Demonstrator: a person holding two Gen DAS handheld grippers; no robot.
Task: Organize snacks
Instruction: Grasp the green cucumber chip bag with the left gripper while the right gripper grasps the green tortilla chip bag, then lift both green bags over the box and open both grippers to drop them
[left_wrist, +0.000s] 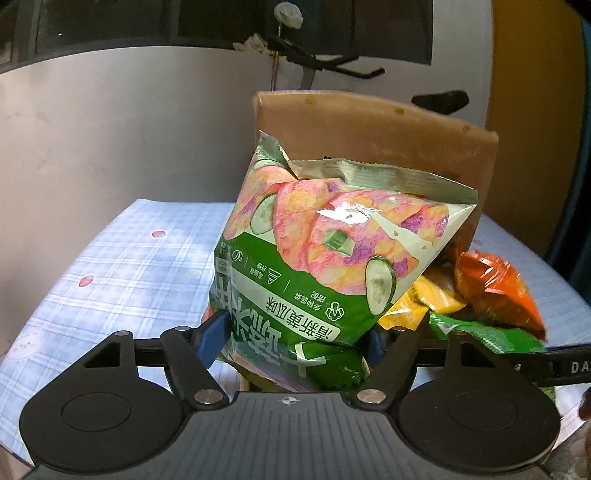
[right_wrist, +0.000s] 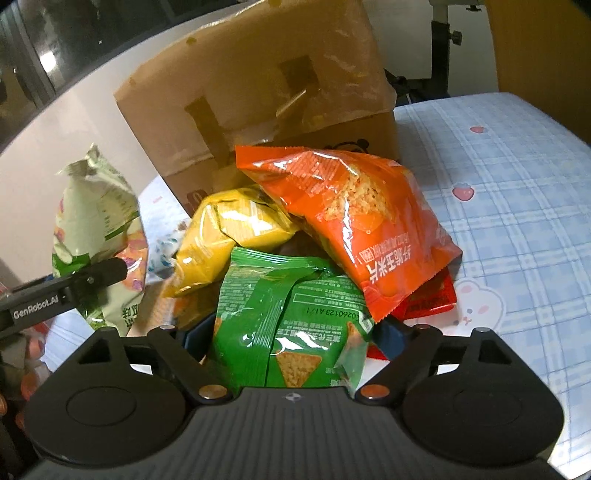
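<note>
While the left wrist view is filled by the cucumber snack bag (left_wrist: 317, 251), which stands between the blue pads of the left gripper (left_wrist: 295, 338) with both pads touching its sides, the right wrist view shows the pile behind it. There the right gripper (right_wrist: 291, 338) has its jaws around the green chip bag (right_wrist: 288, 317) at the lower centre; I cannot tell if they press it. An orange bag (right_wrist: 369, 221) and a yellow bag (right_wrist: 229, 229) lie above, before the cardboard box (right_wrist: 258, 92).
</note>
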